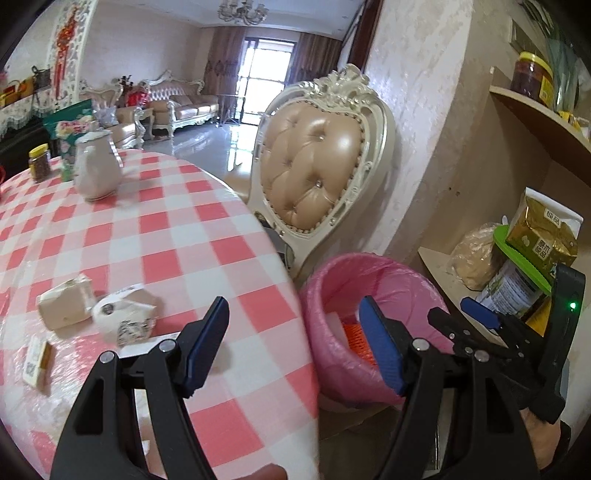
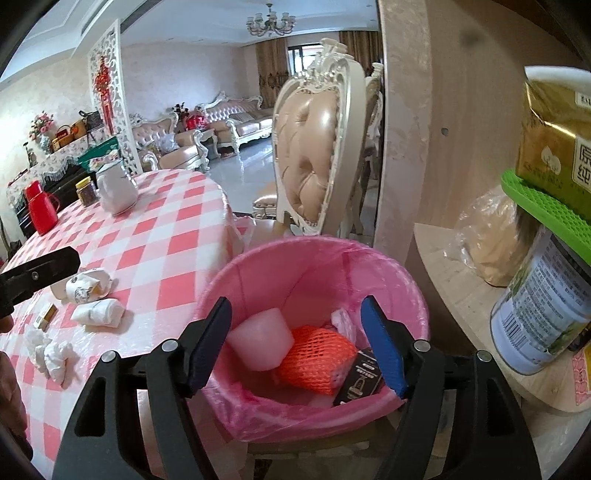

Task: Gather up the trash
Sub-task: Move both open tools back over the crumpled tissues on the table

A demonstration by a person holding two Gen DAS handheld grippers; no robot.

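Left gripper point(image 1: 291, 336) is seen over the near right edge of the counter point(image 1: 177, 236); jaws stand apart, nothing between them. Right gripper point(image 2: 297, 339) hangs above the pink-lined bin point(image 2: 413, 295); jaws apart and empty.

Counter: round, covered with a pink-and-white check cloth under a clear film. Trash left on it, all at the near left: a crumpled paper wrapper point(image 1: 123, 321), a torn cardboard piece point(image 1: 64, 304) touching it on the left, a small flat box point(image 1: 37, 360) nearer still, and, in the right wrist view, white tissue wads point(image 2: 55, 354) at the near edge. At the far side stand a white jug point(image 1: 96, 168), a yellow-lidded jar point(image 1: 40, 162) and a red flask point(image 2: 41, 206).

Bin: placed just beside the counter's right edge, below its top. Inside lie an orange foam net point(image 2: 314, 358), a pale foam block point(image 2: 260, 341) to its left, and a dark carton point(image 2: 358, 380) against the near right wall.

Room: a tufted chair with carved cream frame point(image 1: 317, 166) stands behind the bin. On the right a curved wooden shelf point(image 2: 454, 280) carries a tin point(image 2: 539, 317), a green lid, a gold packet point(image 2: 557, 147) and a clear bag of beige powder point(image 2: 487, 236). Far off, sofas, a glossy tiled floor, curtained window and chandelier point(image 2: 271, 22) are noted.
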